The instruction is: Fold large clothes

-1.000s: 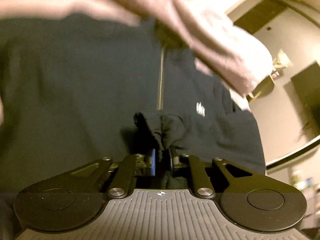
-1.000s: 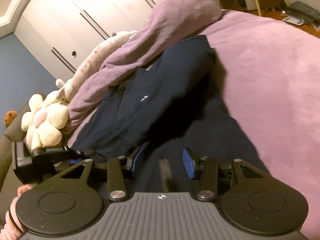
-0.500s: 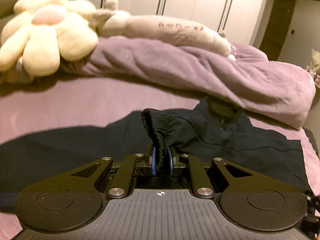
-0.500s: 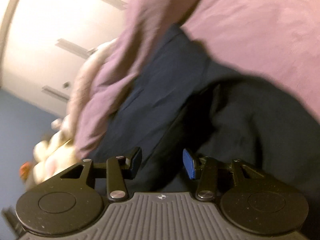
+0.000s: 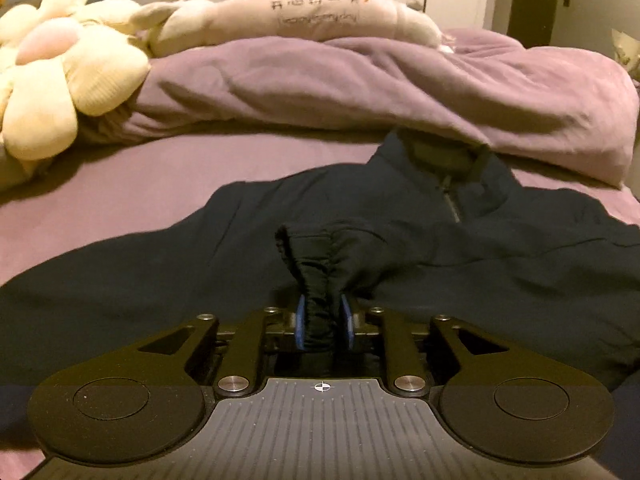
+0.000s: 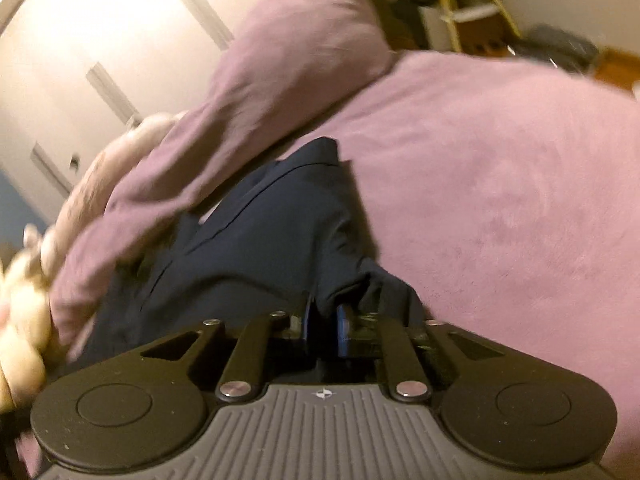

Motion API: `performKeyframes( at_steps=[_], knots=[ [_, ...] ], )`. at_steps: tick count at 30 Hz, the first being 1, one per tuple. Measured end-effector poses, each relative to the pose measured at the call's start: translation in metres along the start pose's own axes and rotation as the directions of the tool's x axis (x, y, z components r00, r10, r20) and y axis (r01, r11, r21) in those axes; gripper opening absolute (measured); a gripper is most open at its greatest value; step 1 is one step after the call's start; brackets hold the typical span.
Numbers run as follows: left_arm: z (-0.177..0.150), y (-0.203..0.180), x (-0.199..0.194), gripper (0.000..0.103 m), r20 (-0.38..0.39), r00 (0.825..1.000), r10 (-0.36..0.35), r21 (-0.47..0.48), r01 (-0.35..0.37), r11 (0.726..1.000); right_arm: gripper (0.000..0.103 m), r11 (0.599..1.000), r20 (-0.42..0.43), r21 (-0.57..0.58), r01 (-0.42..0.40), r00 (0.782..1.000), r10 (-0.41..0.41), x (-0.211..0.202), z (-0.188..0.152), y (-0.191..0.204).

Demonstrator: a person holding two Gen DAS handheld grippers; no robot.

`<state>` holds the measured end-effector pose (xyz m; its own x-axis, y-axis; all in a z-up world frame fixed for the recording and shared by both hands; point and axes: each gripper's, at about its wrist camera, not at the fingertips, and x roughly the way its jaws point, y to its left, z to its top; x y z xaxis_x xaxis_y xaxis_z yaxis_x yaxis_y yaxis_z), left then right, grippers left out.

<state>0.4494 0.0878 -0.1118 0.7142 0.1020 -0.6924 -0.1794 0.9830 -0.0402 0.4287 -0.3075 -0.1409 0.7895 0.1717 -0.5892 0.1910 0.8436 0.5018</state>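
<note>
Navy zip-neck pullover of soft fabric (image 5: 400, 240) lay spread face-up on the mauve-sheeted bed (image 5: 140, 184), its collar under a rumpled mauve duvet (image 5: 400, 88). The left gripper (image 5: 324, 322) pinched a gathered elastic cuff, likely to carry the sleeve across the body. The right gripper (image 6: 323, 330) had closed on a bunched edge. Cream plush toys (image 5: 68, 76) sat beyond.
</note>
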Motion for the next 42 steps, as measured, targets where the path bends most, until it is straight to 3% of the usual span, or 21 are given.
performKeyframes(
  at_steps=[1, 2, 3, 8, 11, 12, 14, 16, 18, 20, 24, 28, 32, 36, 42],
  knots=[
    [0.000, 0.005, -0.002, 0.027, 0.001, 1.000, -0.007, -0.015, 0.007, 1.000, 0.026, 1.000, 0.009, -0.025, -0.007, 1.000, 0.008, -0.011, -0.001, 0.002],
    [0.000, 0.011, -0.005, 0.027, 0.004, 1.000, -0.019, -0.033, 0.019, 0.999, 0.038, 0.999, 0.024, -0.036, -0.022, 0.999, 0.023, -0.021, -0.001, 0.002],
    [0.001, 0.017, -0.006, 0.027, 0.004, 1.000, -0.026, -0.051, 0.026, 0.998, 0.041, 0.998, 0.040, -0.042, -0.036, 0.999, 0.038, -0.030, 0.000, 0.002],
    [0.007, 0.023, -0.007, 0.028, -0.005, 1.000, -0.022, -0.097, 0.021, 0.995, 0.041, 0.995, 0.104, -0.090, -0.053, 0.993, 0.062, -0.057, 0.002, 0.012],
    [0.008, 0.019, -0.012, 0.042, 0.016, 0.999, 0.052, -0.090, -0.050, 0.995, 0.040, 0.984, 0.088, -0.178, -0.020, 0.995, 0.036, -0.042, 0.003, 0.033],
    [0.007, 0.018, -0.016, 0.050, 0.037, 0.994, 0.105, -0.089, -0.101, 0.991, 0.039, 0.978, 0.078, -0.210, -0.008, 0.997, 0.025, -0.036, 0.002, 0.040],
    [0.007, 0.017, -0.023, 0.055, 0.062, 0.983, 0.174, -0.082, -0.169, 0.982, 0.035, 0.964, 0.073, -0.265, 0.004, 0.997, 0.016, -0.027, -0.001, 0.051],
    [0.004, 0.015, -0.030, 0.057, 0.075, 0.987, 0.139, -0.071, -0.134, 0.988, 0.032, 0.951, 0.064, -0.307, 0.027, 0.998, -0.007, -0.015, -0.003, 0.060],
    [-0.002, 0.003, -0.032, 0.066, 0.061, 0.996, 0.059, -0.024, -0.058, 0.998, 0.032, 0.936, 0.057, -0.348, 0.060, 0.997, -0.043, -0.004, -0.008, 0.065],
    [-0.010, -0.011, -0.026, 0.066, 0.036, 0.999, 0.011, 0.035, -0.013, 0.999, 0.031, 0.907, 0.039, -0.406, 0.111, 0.994, -0.104, 0.013, -0.017, 0.068],
    [-0.024, -0.025, -0.005, 0.067, 0.003, 0.999, 0.038, 0.095, -0.039, 0.995, 0.031, 0.845, 0.040, -0.515, 0.144, 0.989, -0.144, 0.026, -0.030, 0.076],
    [-0.026, -0.024, 0.012, 0.069, -0.006, 0.997, 0.072, 0.087, -0.071, 0.994, 0.031, 0.853, 0.001, -0.512, 0.104, 0.993, -0.121, 0.040, -0.024, 0.075],
    [-0.025, -0.020, 0.023, 0.083, -0.012, 0.993, 0.120, 0.108, -0.118, 0.987, 0.031, 0.843, 0.002, -0.529, 0.098, 0.993, -0.114, 0.044, -0.025, 0.078],
    [-0.025, -0.011, 0.015, 0.082, -0.040, 0.994, 0.105, 0.060, -0.103, 0.993, 0.031, 0.864, -0.014, -0.500, 0.059, 0.997, -0.076, 0.018, -0.025, 0.072],
    [-0.033, -0.015, 0.009, 0.083, -0.032, 0.994, 0.106, 0.123, -0.101, 0.987, 0.029, 0.864, -0.035, -0.501, 0.046, 0.997, -0.074, 0.007, -0.040, 0.055]
  ],
)
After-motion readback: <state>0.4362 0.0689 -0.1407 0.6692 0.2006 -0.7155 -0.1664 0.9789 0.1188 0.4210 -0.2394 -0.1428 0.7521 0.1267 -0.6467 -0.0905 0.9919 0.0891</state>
